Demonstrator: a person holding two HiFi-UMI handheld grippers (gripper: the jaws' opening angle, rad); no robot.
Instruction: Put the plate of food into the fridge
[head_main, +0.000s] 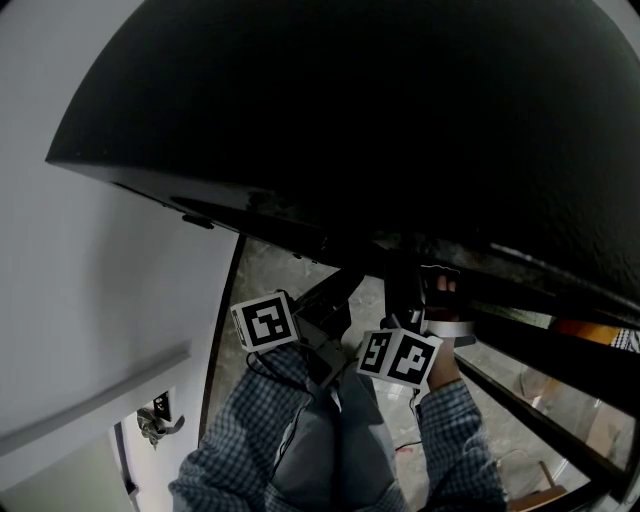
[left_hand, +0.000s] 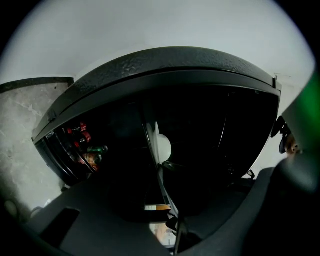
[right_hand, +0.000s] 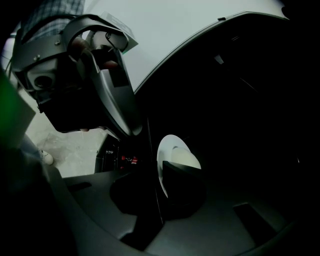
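Because the plate (right_hand: 167, 150) carries a pale mound of food (right_hand: 189, 161) and must stay level, both tools share it. The right gripper (right_hand: 156, 192) has its jaws pinched on the near rim. The left gripper (left_hand: 164, 172) seems nipped on the rim likewise, though its view is very dark. Held so, the plate hangs at the mouth of the black fridge (head_main: 400, 130), with bottles (left_hand: 84, 147) in the door shelf at far left.

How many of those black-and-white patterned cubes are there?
2. One cube sits above the left sleeve; the other cube sits above the right sleeve. No others show in the head view.
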